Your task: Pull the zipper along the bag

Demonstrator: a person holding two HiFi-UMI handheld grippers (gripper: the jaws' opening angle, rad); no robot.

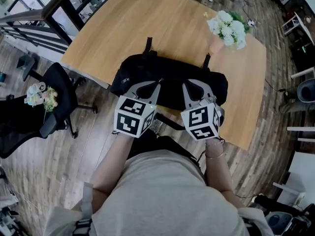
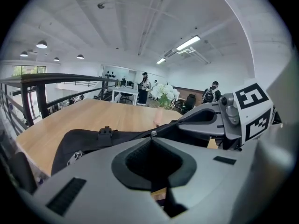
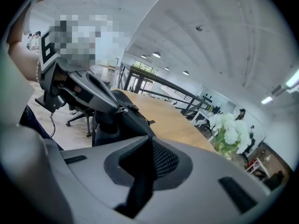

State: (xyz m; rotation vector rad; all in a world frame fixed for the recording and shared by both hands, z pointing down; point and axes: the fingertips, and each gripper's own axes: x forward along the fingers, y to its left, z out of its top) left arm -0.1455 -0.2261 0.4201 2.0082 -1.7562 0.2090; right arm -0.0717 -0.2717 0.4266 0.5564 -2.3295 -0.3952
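The black bag (image 1: 170, 80) lies along the near edge of the tabletop (image 1: 162, 23), within easy reach of both tools. The left hand-held gripper (image 2: 152, 137) is clamped shut with the small metal zipper pull (image 2: 152, 133) at its tips, ready to draw. The right hand-held gripper (image 3: 150, 140) pinches dark bag fabric, probably to brace it taut.

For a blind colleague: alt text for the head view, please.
A person holds the left tool and right tool, both closed, on top of a black bag on a wooden table; white flowers stand at its far right.
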